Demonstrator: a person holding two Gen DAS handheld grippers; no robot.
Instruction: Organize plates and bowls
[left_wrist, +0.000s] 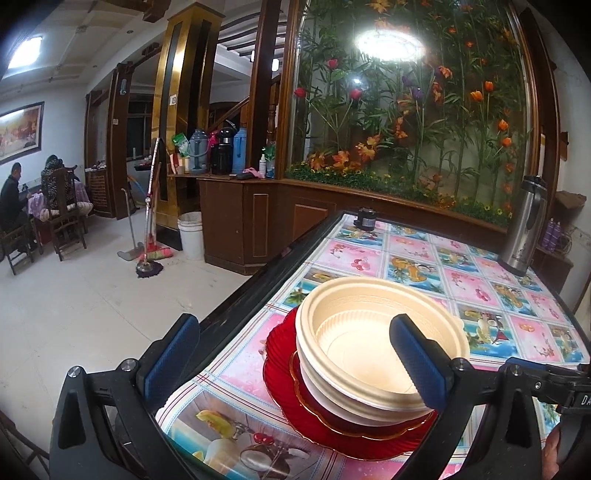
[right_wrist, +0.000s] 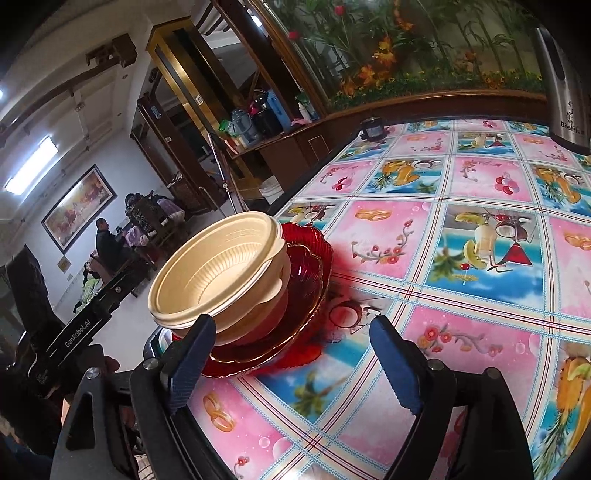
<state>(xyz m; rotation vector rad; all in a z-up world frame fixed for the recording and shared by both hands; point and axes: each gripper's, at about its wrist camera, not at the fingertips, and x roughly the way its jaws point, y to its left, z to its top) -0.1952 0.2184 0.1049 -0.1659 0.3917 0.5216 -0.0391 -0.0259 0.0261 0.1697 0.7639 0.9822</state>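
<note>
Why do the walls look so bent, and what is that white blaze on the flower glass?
Left wrist view: the fisheye lens bows the gold pillar and table edge, with dark corners; the white blaze looks like a ceiling lamp reflected in the flower glass. Right wrist view: the same bending tilts the room, and the red plates tint the tablecloth red beside them.

Cream bowls (left_wrist: 373, 343) with fine ribbing sit nested on red plates (left_wrist: 280, 373); the upper plate is translucent red with a thin gold rim. The tablecloth (right_wrist: 461, 288) is a grid of pink and blue squares printed with fruit, rings and cherries, divided by red plaid lines. The finger pads (left_wrist: 173, 358) are blue on black frames. The flask (left_wrist: 524, 229) is brushed silver with a black lid.
</note>
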